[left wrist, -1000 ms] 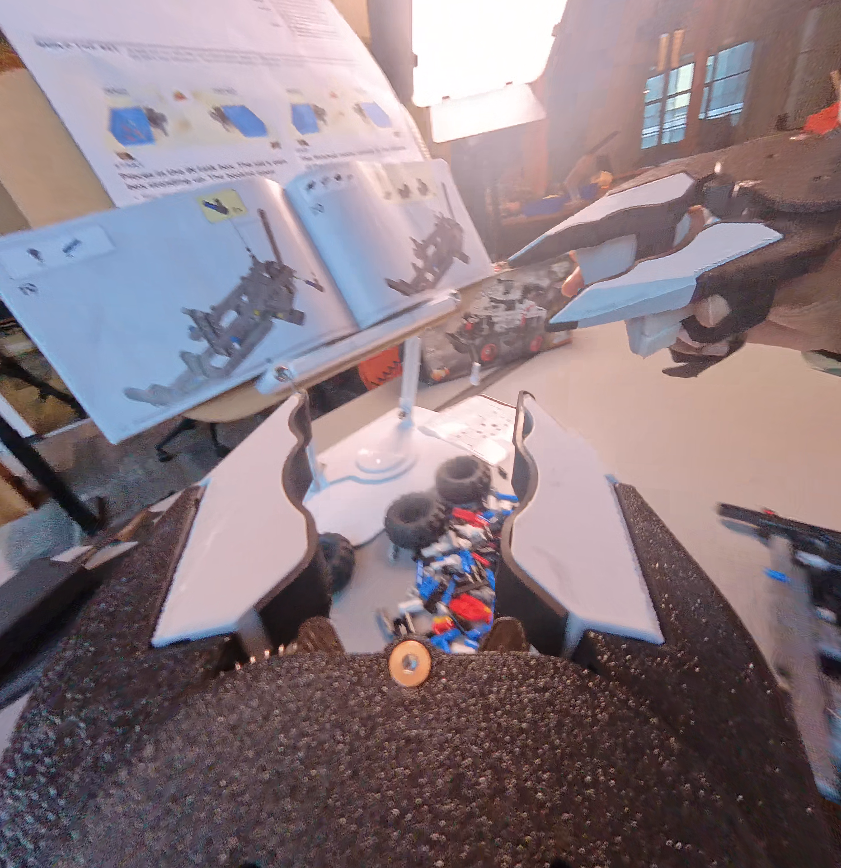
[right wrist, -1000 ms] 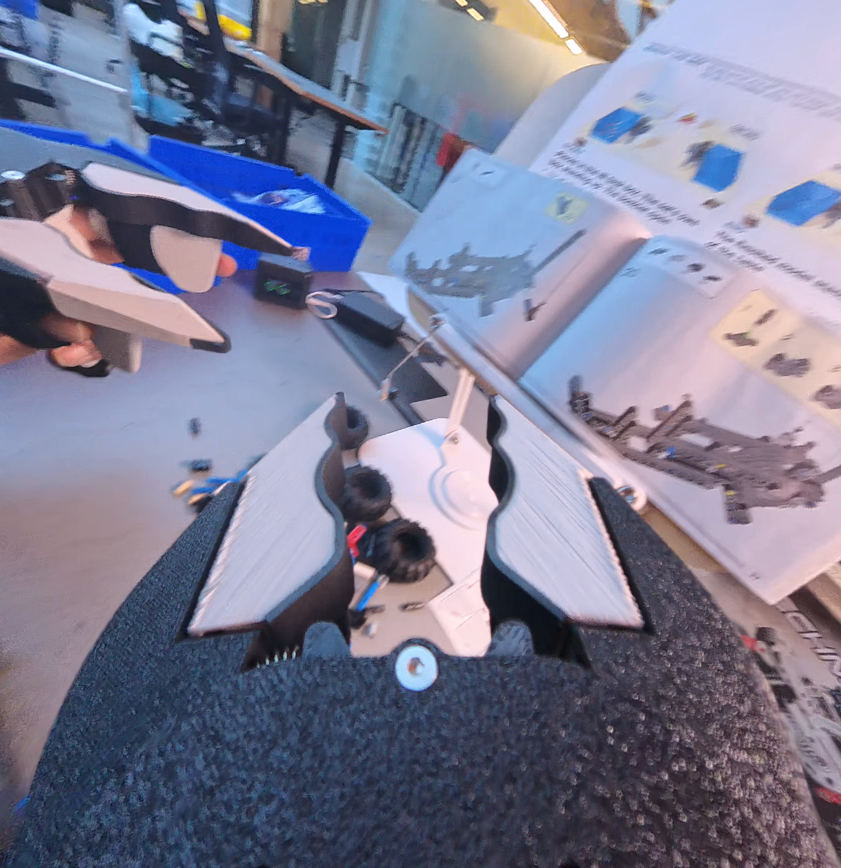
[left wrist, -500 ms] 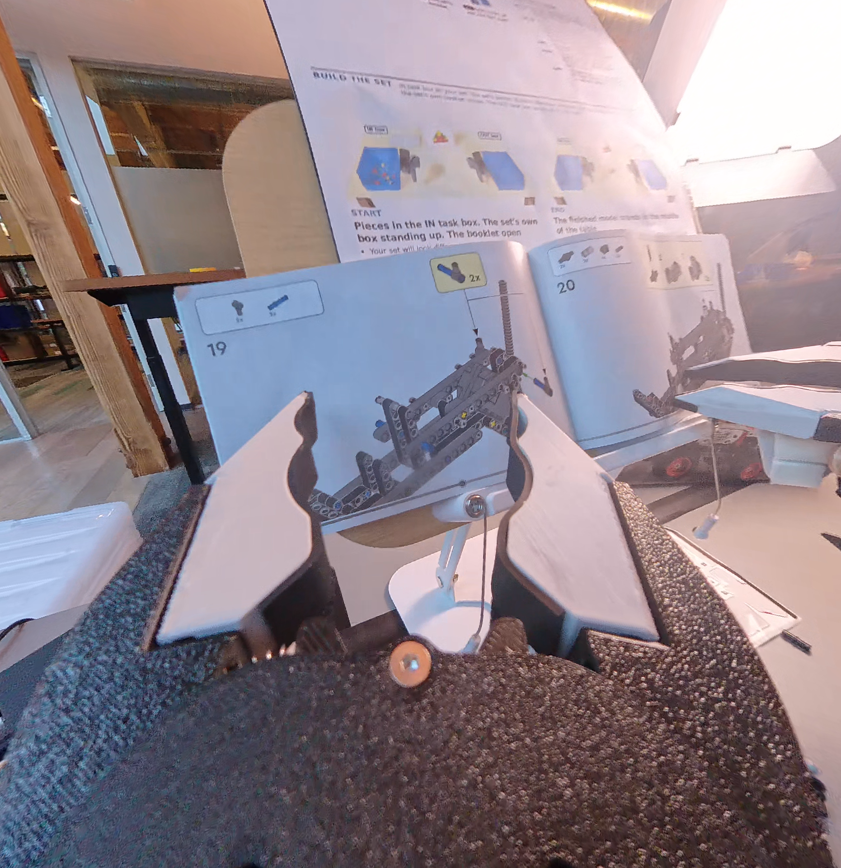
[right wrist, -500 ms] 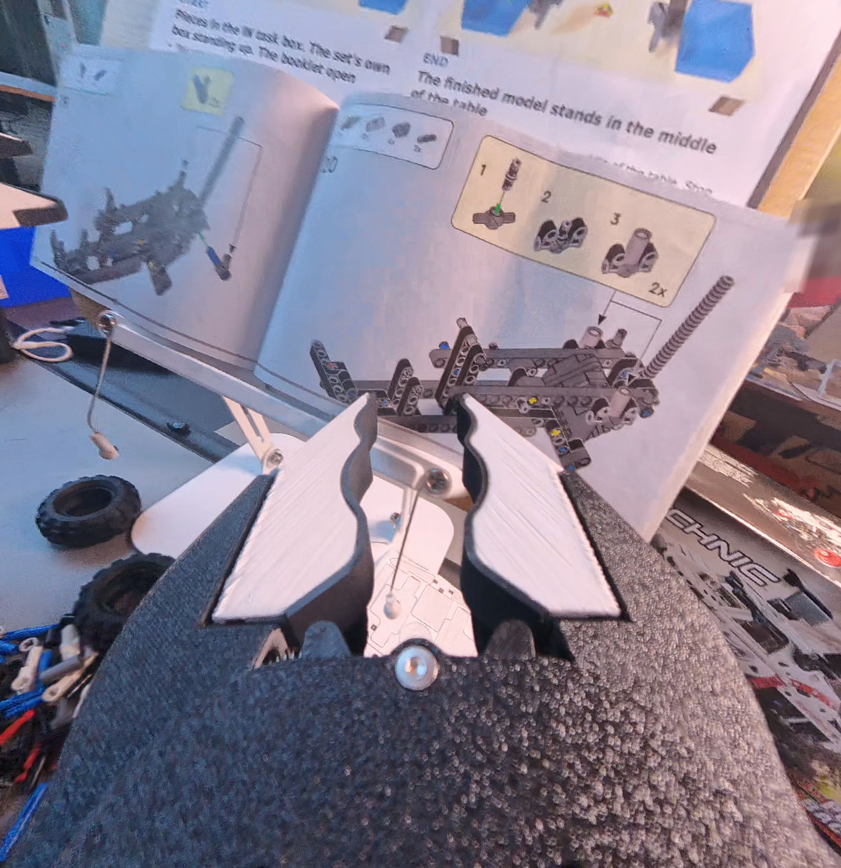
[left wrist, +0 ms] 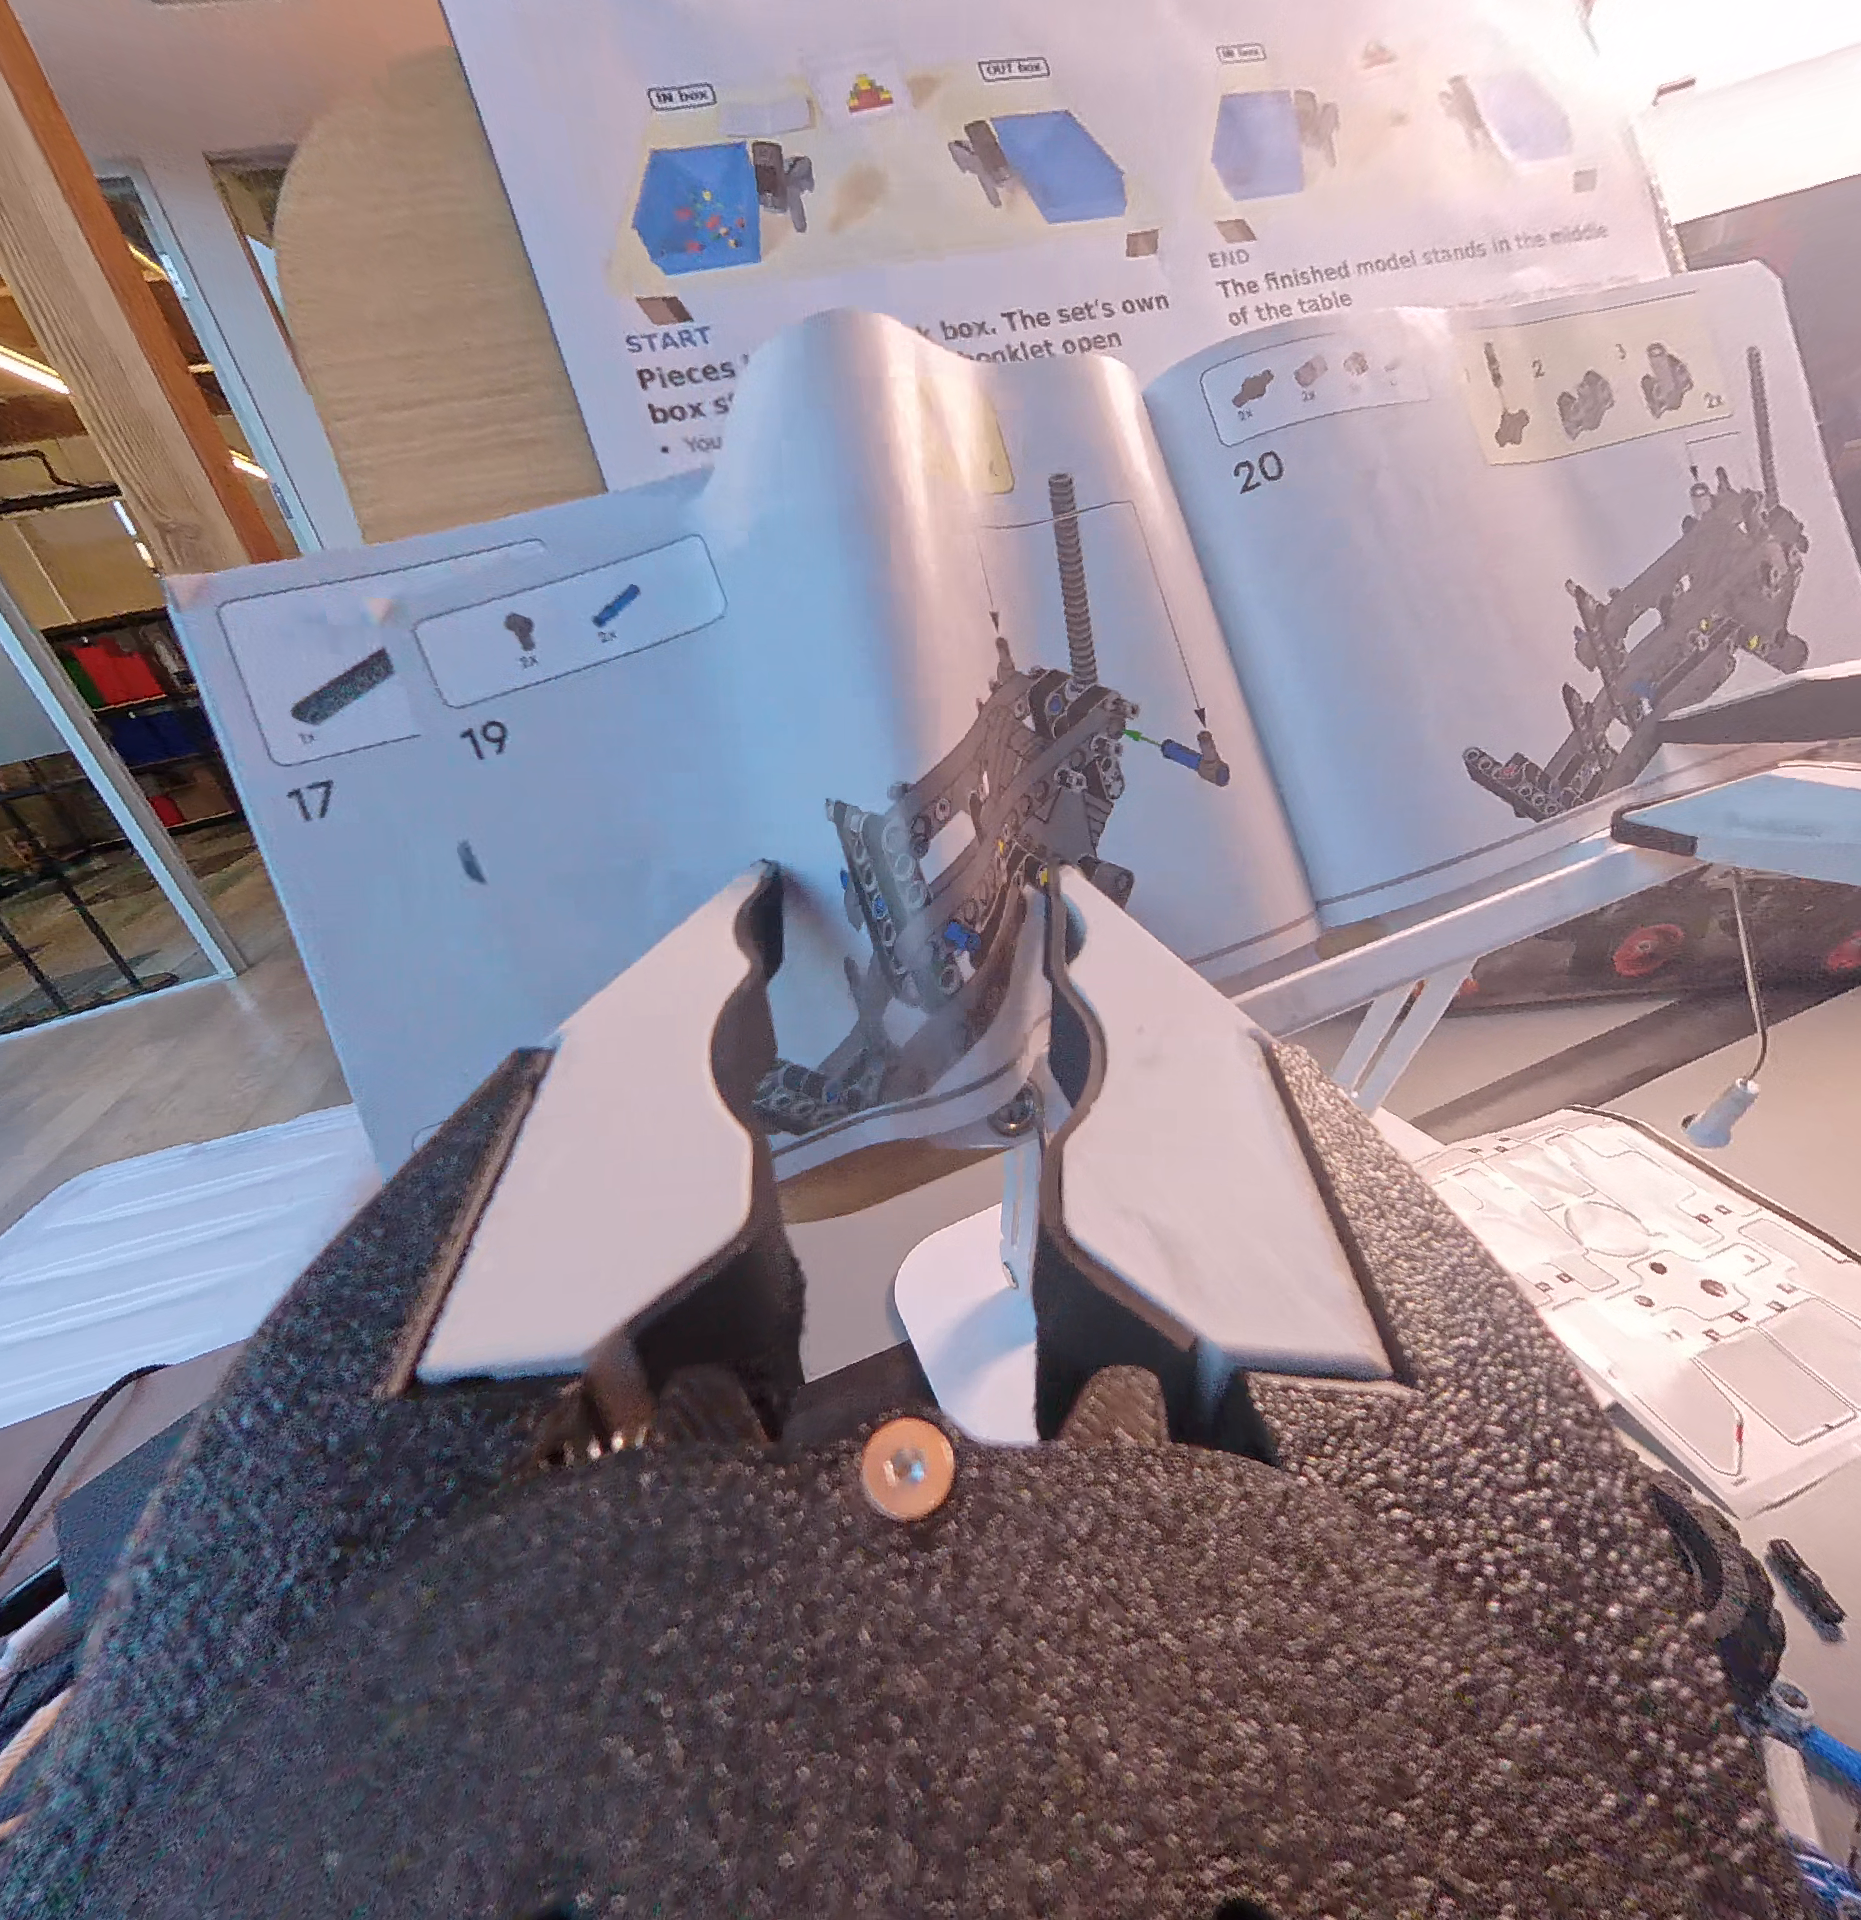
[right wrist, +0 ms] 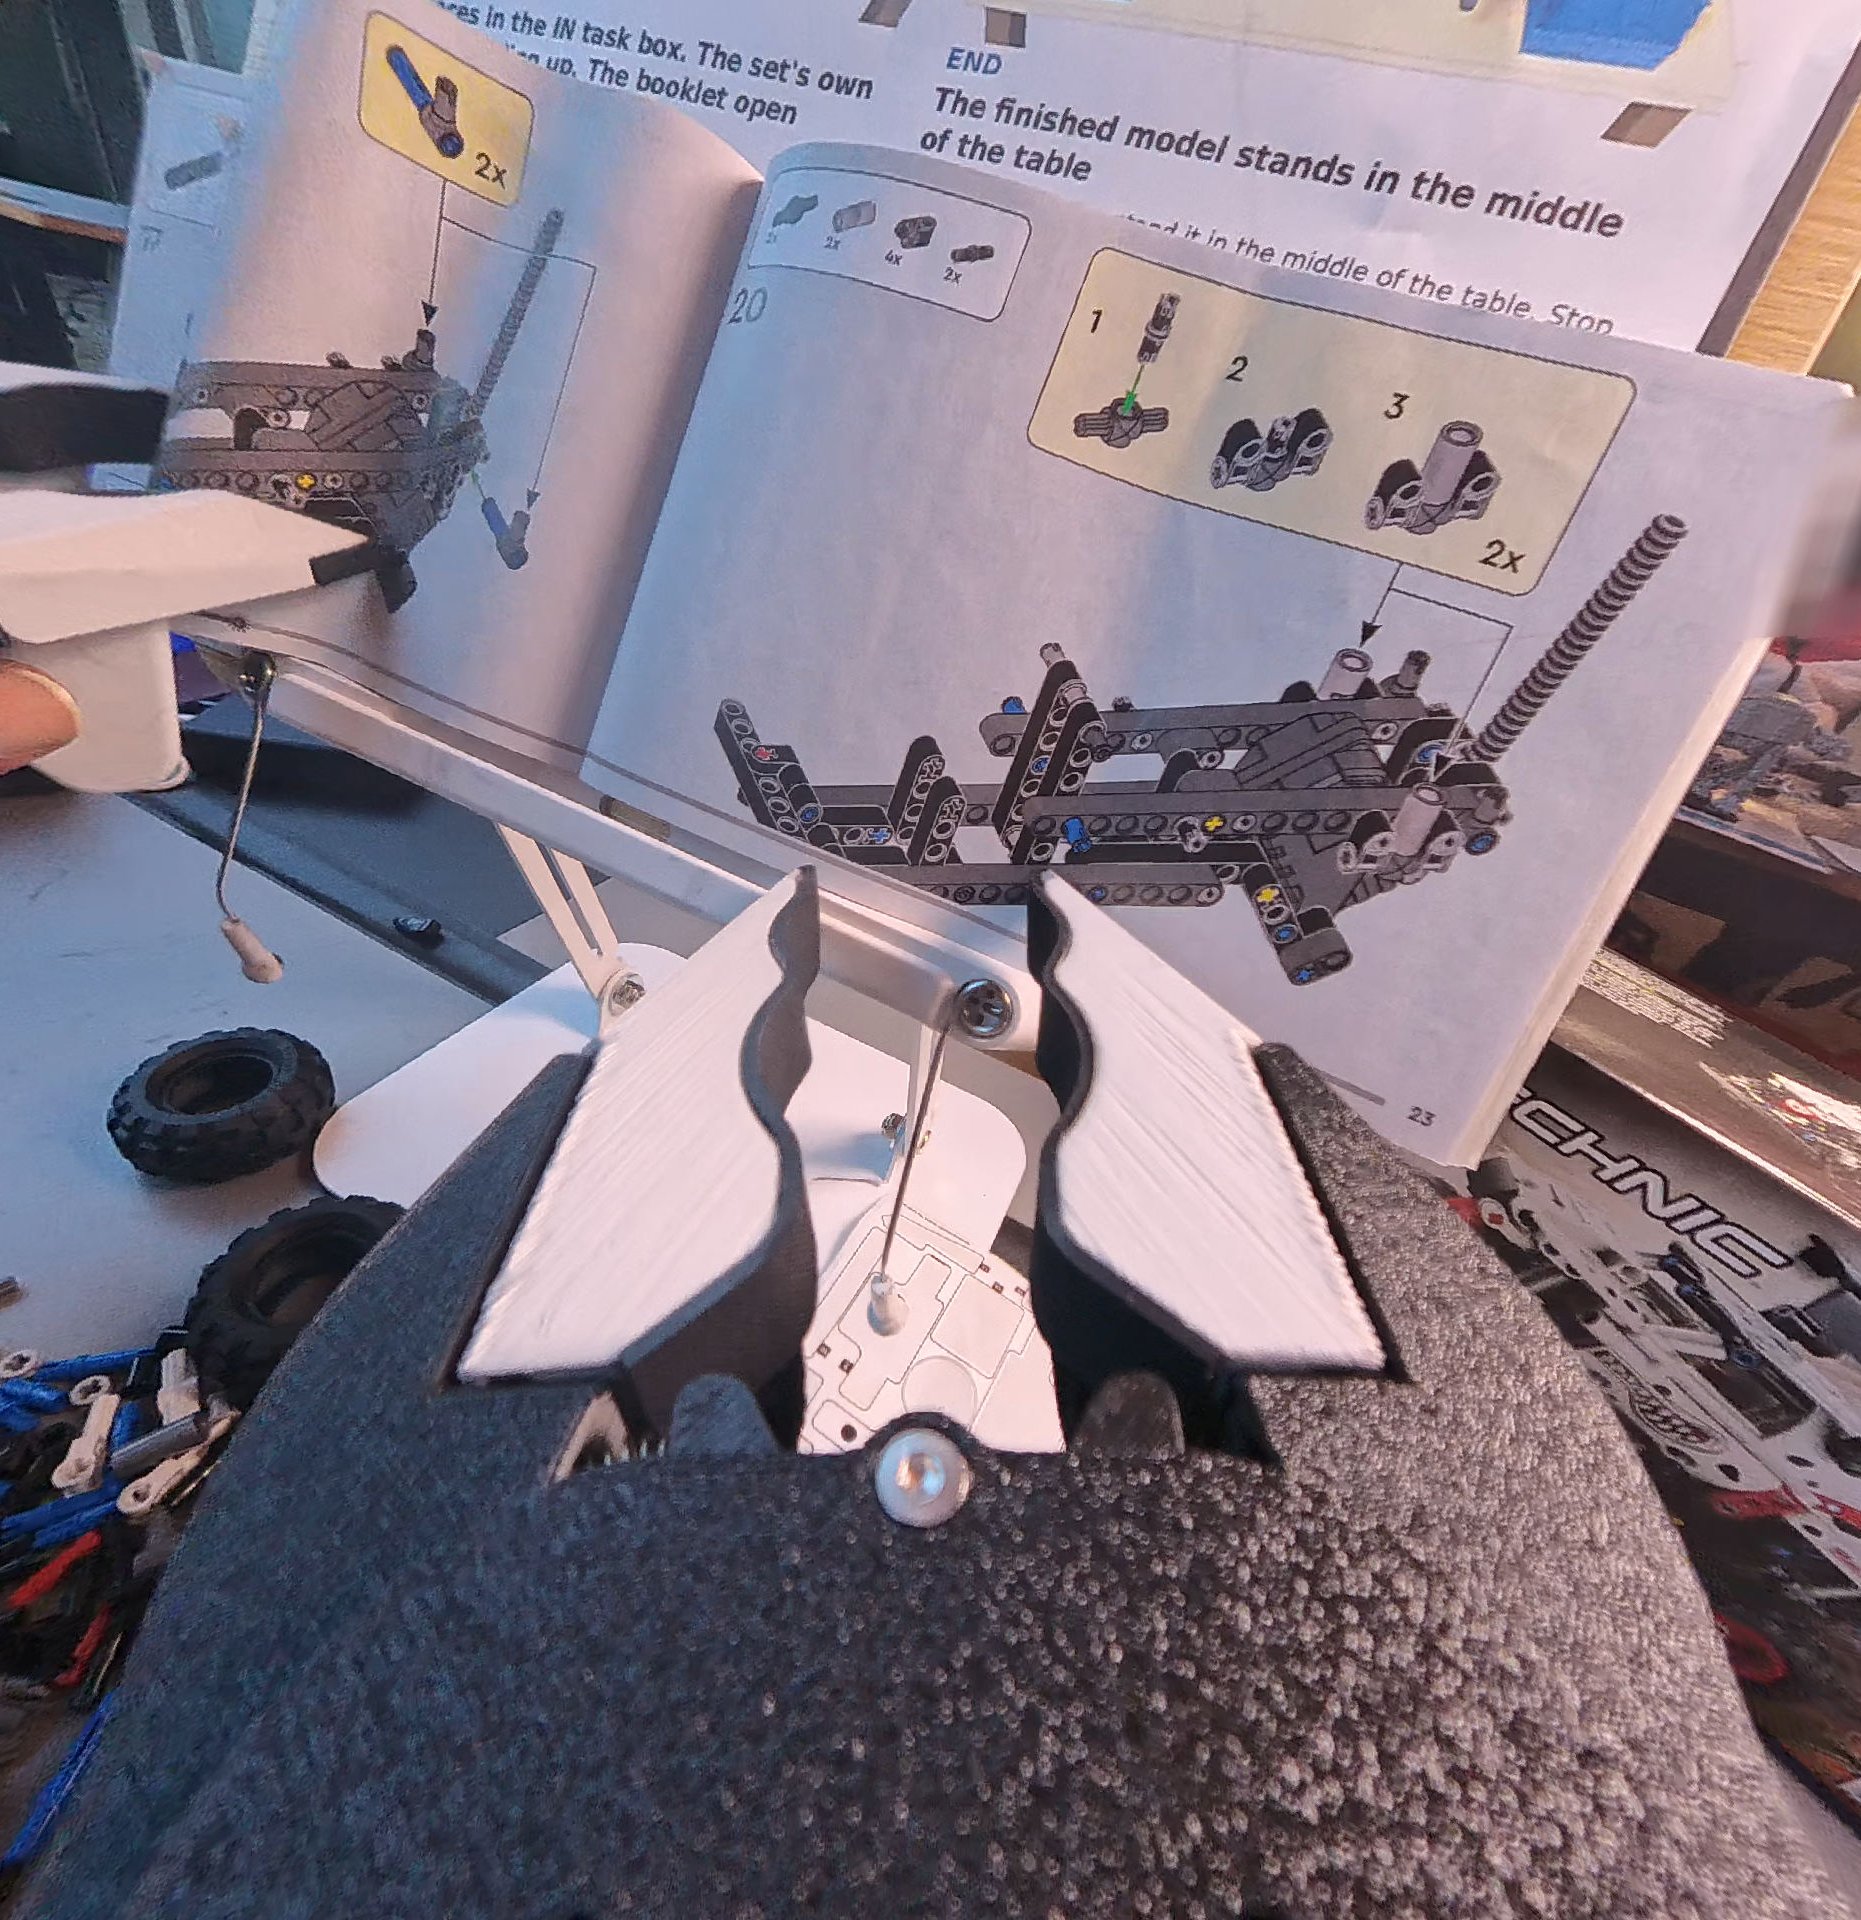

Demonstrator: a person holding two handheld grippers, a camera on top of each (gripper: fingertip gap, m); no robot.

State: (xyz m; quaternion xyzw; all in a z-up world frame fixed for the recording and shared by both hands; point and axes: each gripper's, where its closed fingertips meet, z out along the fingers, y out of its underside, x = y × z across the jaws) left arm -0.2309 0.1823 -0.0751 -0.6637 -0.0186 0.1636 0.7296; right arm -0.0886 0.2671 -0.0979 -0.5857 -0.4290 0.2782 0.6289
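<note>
Booklet (left wrist: 1425, 644) stands open on its stand (right wrist: 697, 862). Your left gripper (left wrist: 910, 883) is spread around a curling page (left wrist: 905, 582). Your right gripper (right wrist: 921, 894) is spread, empty, near the stand.

Left gripper (left wrist: 910, 883): two flat white fingers (left wrist: 635, 1164), black wavy inner edges, set in black body of coarse pebbled texture. Single silver screw (left wrist: 908, 1469) at centre of body, below finger roots. Dark toothed gear parts beside finger bases.

Right gripper (right wrist: 921, 894): same build (white finger faces finely ridged here), black scalloped edging, grainy black shell, one shiny round-head screw (right wrist: 921, 1480) at centre.
</note>
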